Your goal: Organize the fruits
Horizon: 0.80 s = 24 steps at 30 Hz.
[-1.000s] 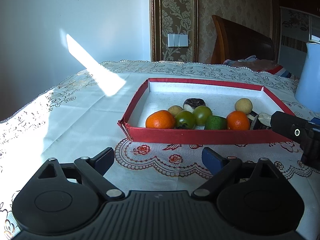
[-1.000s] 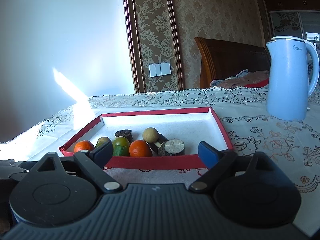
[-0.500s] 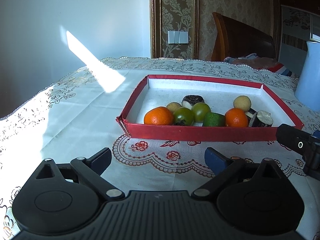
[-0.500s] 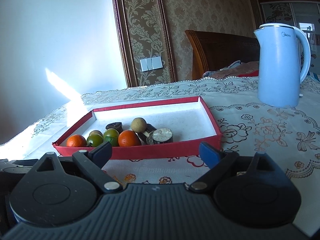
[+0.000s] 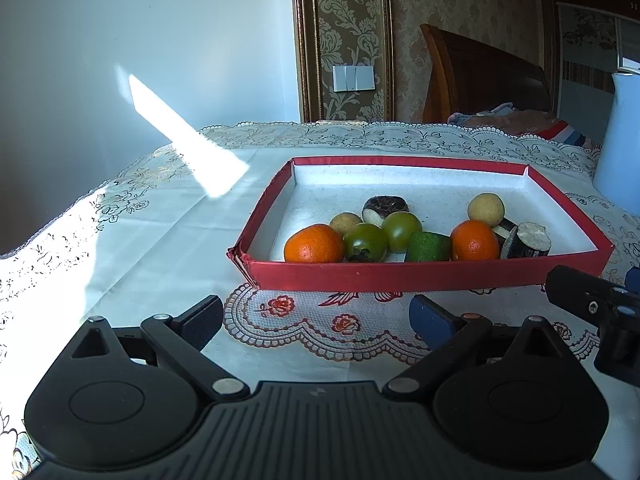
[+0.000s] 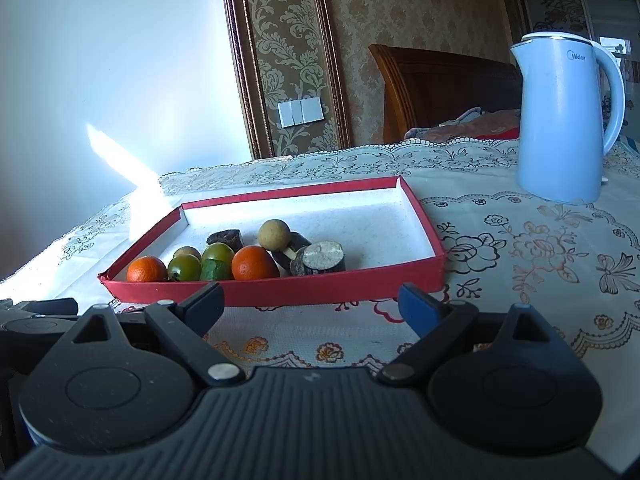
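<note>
A lace-edged, flower-printed tablecloth (image 6: 520,248) is covering the table, with damask wallpaper and a wooden headboard (image 6: 440,88) standing behind it. The left gripper (image 5: 316,316) is hovering low over the cloth, its fingers spread wide and gripping nothing; the right gripper (image 6: 310,304) is doing the same, wide apart and empty. The right gripper's black body is poking into the left view at 3 o'clock. Straight ahead of both, at 12 o'clock, a shallow red tray (image 5: 420,276) is sitting with the fruits bunched along its near wall: two oranges (image 5: 314,244) (image 5: 475,241), green tomatoes (image 5: 365,243), a green chunk (image 5: 428,247), pale round fruits (image 5: 486,209), and dark cut pieces (image 5: 526,241). At 1 o'clock from the right gripper, a pale blue kettle (image 6: 560,120) is standing, reading "Midea". White wall switches (image 6: 300,111) are showing at 11 o'clock.
</note>
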Each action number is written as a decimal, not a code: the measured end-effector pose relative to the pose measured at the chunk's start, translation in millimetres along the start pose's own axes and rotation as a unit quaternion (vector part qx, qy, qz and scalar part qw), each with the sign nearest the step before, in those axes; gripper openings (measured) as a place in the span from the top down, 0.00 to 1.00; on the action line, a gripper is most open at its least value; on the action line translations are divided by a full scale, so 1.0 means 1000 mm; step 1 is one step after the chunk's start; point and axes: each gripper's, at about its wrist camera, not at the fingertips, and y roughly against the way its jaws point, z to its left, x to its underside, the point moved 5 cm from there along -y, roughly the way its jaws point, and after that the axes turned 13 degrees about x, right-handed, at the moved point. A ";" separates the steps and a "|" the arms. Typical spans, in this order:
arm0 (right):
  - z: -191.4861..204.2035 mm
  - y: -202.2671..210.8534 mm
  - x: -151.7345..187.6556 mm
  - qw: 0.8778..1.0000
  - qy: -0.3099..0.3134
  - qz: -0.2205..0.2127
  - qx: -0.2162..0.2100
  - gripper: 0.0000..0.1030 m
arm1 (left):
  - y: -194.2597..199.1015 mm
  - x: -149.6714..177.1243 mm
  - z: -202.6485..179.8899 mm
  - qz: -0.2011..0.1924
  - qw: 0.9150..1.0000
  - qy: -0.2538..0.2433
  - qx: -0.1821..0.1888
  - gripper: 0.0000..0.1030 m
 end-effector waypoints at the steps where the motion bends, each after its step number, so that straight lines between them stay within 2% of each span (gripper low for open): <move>1: 0.000 0.000 0.000 1.000 0.000 0.000 0.000 0.09 | 0.000 0.000 0.000 0.001 1.000 0.000 0.000 0.03; 24: 0.002 0.001 0.000 1.000 0.003 -0.003 -0.001 0.09 | -0.002 0.001 -0.002 0.005 1.000 -0.008 0.001 0.03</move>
